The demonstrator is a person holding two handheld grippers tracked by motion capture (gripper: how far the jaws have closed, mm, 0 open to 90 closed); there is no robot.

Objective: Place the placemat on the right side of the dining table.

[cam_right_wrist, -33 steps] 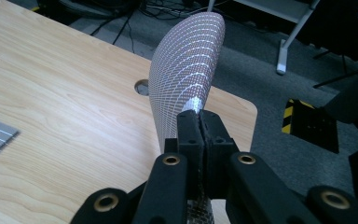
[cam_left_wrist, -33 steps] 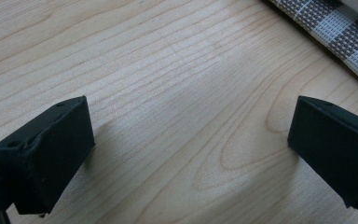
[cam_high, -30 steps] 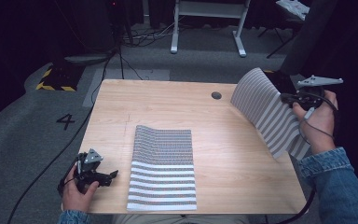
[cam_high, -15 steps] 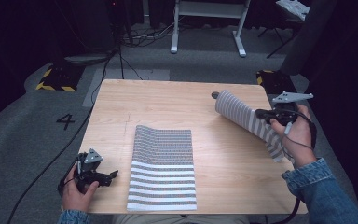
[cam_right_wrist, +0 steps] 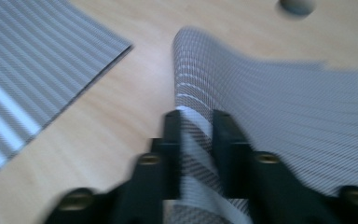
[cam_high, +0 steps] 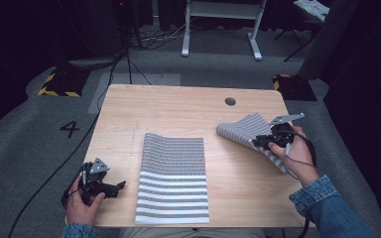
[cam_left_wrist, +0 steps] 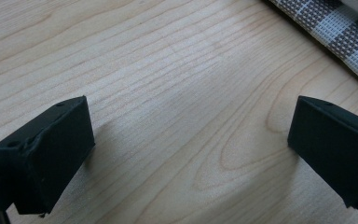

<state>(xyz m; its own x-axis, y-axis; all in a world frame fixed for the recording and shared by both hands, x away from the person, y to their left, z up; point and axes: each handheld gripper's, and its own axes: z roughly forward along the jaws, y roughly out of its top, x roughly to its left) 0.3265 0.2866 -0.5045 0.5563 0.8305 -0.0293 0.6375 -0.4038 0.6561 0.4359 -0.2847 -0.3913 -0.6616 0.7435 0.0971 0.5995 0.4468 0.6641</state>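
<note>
Table [cam_high: 178,106] of pale wood, wide bare stretch at far side w/ round hole [cam_high: 230,101]; flat striped mat [cam_high: 172,178] lies mid-front, near edge just at table's front edge; second striped mat [cam_high: 248,130] curls up nr right edge, its edge between right gripper [cam_high: 258,141] jaws, which have just been opening; left gripper [cam_high: 116,187] jaws wide apart over bare wood at front-left corner.

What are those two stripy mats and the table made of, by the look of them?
The flat striped mat and the curled striped mat at the right gripper look like woven plastic mesh, matte; a grid weave shows, and the curled one bends springily. The table looks like pale wood or wood-grain laminate, smooth.
</note>
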